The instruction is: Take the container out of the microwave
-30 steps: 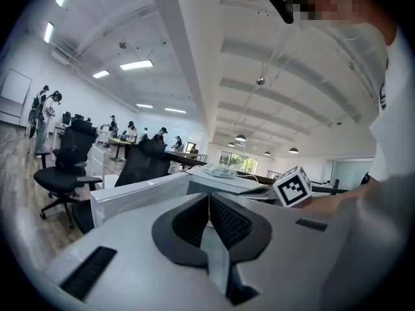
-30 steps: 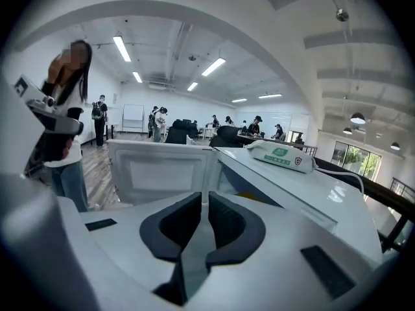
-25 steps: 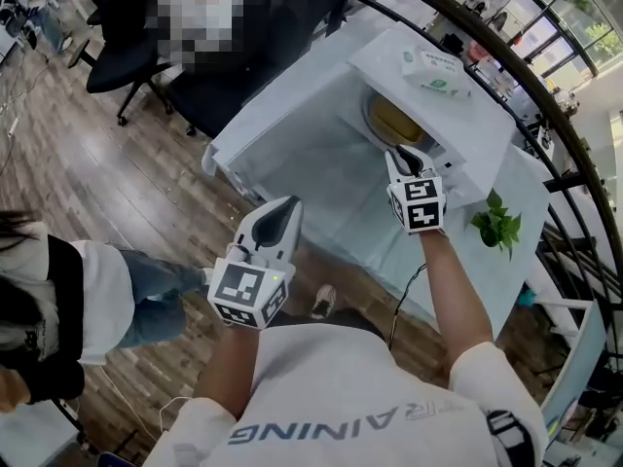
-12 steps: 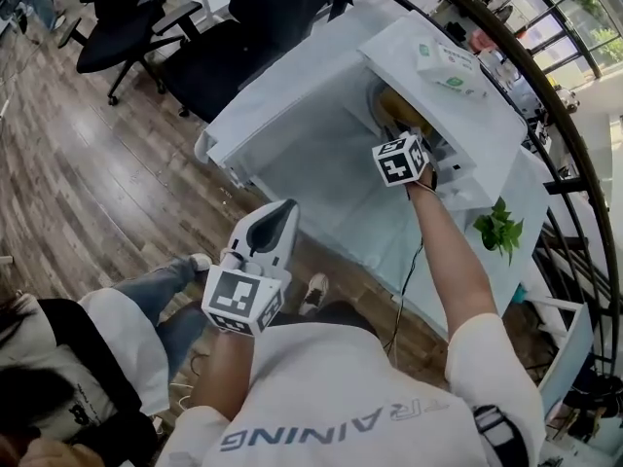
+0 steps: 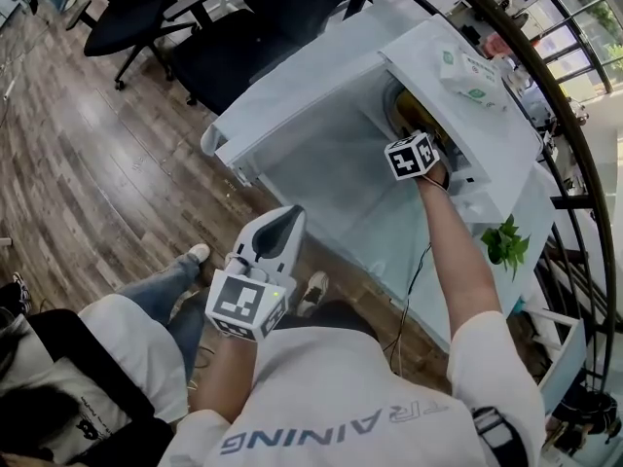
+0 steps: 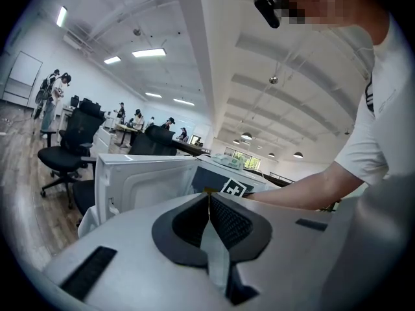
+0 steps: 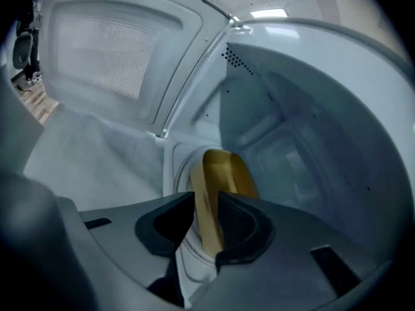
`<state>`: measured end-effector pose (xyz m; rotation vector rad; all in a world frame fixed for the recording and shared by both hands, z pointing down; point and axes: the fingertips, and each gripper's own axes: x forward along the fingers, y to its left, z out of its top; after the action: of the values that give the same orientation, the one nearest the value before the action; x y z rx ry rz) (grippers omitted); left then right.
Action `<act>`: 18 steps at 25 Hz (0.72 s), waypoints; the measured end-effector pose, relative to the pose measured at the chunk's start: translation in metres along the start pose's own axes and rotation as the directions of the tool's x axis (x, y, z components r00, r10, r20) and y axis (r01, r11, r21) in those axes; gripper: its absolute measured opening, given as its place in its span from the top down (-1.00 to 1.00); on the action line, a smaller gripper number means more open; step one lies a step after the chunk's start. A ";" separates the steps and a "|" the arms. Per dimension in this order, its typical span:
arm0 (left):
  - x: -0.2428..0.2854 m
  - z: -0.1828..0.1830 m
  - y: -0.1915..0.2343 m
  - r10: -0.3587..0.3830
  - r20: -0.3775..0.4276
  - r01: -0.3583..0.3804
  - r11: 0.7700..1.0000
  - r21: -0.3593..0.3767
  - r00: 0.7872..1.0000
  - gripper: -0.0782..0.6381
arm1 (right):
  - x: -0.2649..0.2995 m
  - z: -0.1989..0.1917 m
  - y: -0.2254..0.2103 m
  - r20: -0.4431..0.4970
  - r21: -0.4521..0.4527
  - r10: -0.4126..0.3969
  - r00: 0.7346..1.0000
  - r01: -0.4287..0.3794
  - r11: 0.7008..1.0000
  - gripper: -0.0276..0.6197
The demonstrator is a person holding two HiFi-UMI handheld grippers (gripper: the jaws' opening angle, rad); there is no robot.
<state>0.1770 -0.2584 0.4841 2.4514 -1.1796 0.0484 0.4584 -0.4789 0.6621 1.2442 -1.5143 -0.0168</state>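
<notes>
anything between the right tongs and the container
Nothing lies between them: in the right gripper view, the yellow container has its wall clamped between the jaws of the right tongs.

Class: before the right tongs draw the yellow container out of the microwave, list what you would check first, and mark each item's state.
1. Microwave door swung wide open: ok.
2. Right tongs closed on the wall of the yellow container: ok.
3. Grip firm enough to lift without slipping: cannot tell.
4. Contents of the container, and so any spill risk: cannot tell.
5. Left tongs shut, empty and clear of the microwave opening: ok.
</notes>
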 end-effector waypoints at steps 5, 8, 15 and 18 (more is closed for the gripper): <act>0.001 -0.003 -0.004 -0.004 -0.008 0.005 1.000 0.003 1.000 0.68 | 0.004 -0.003 -0.001 -0.016 -0.012 0.017 1.000 -0.017 1.000 0.70; 0.000 -0.004 -0.006 -0.003 -0.008 0.003 1.000 0.003 1.000 0.68 | 0.001 -0.001 0.002 -0.009 -0.024 0.034 0.999 -0.034 0.999 0.76; 0.000 -0.003 -0.009 0.005 0.002 -0.005 1.000 0.002 1.000 0.68 | -0.021 0.010 0.007 0.054 -0.037 0.048 0.997 -0.046 0.998 0.81; -0.001 -0.001 -0.010 0.005 0.010 -0.005 1.000 -0.001 1.000 0.68 | -0.037 0.015 0.017 0.081 -0.037 0.085 0.993 -0.082 0.996 0.81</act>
<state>0.1843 -0.2515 0.4809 2.4506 -1.1902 0.0379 0.4298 -0.4552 0.6404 1.1643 -1.6306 -0.0392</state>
